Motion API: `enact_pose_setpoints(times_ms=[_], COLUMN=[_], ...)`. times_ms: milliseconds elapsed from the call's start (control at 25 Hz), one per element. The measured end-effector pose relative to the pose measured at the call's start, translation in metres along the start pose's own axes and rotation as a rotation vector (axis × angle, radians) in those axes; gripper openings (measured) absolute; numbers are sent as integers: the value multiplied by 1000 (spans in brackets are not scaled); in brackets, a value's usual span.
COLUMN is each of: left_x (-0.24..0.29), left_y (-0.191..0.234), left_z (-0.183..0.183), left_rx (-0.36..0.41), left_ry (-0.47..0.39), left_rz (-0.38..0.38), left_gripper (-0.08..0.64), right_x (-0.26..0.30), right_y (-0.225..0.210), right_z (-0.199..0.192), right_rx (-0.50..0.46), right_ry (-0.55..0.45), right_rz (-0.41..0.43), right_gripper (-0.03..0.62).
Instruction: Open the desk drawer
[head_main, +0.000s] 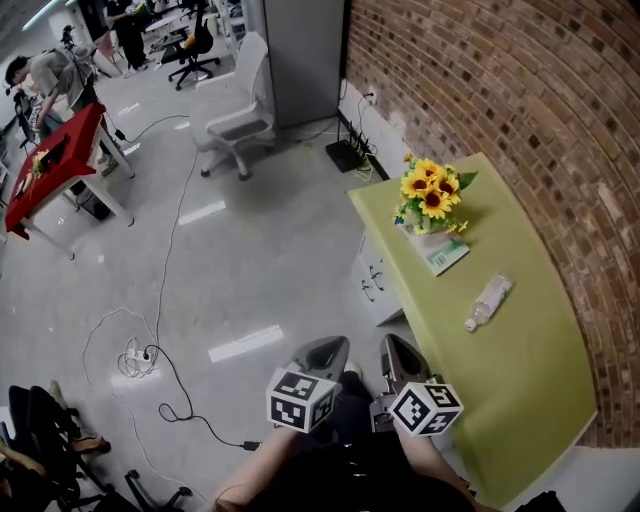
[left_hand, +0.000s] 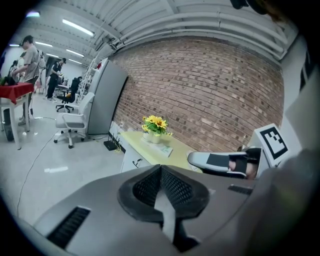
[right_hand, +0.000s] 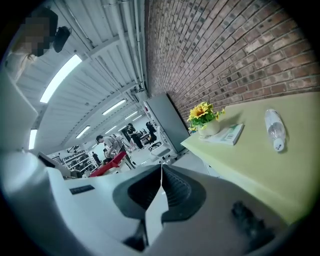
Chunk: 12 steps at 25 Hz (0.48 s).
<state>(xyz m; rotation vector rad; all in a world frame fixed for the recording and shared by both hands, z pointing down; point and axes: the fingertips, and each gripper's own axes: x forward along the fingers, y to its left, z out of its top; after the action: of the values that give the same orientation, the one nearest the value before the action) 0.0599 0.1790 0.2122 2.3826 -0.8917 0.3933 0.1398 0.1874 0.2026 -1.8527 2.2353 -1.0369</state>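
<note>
Left gripper (head_main: 322, 352) and right gripper (head_main: 400, 350) are side by side, each with jaws pressed together, gripping nothing. The drawer (head_main: 374, 283), closed under the green desk (head_main: 520, 330), lies ahead of both jaws, well apart.

Shows right claw (right_hand: 161, 167) in foreground, jaws pressed together, nothing between. Behind, to the right: yellow-green surface (right_hand: 250, 165) against brick wall (right_hand: 225, 50), carrying sunflower pot (right_hand: 204, 117), booklet (right_hand: 229, 135) by its base, clear bottle (right_hand: 275, 129) lying on its side, nearer. Far left: red table (right_hand: 107, 164), people (right_hand: 111, 145) beside it.
</note>
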Motion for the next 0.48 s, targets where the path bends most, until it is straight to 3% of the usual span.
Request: enact_pose_setpoints(times_ms=[480], left_x=[68], left_y=[38], left_z=[31], left_rx=[-30], left_ry=[7], left_rz=[97], left_gripper=[11], right_x=[76], right_y=[-37], right_z=[19], right_rx=[14], right_ry=[71], right_rz=[38], right_gripper=[14])
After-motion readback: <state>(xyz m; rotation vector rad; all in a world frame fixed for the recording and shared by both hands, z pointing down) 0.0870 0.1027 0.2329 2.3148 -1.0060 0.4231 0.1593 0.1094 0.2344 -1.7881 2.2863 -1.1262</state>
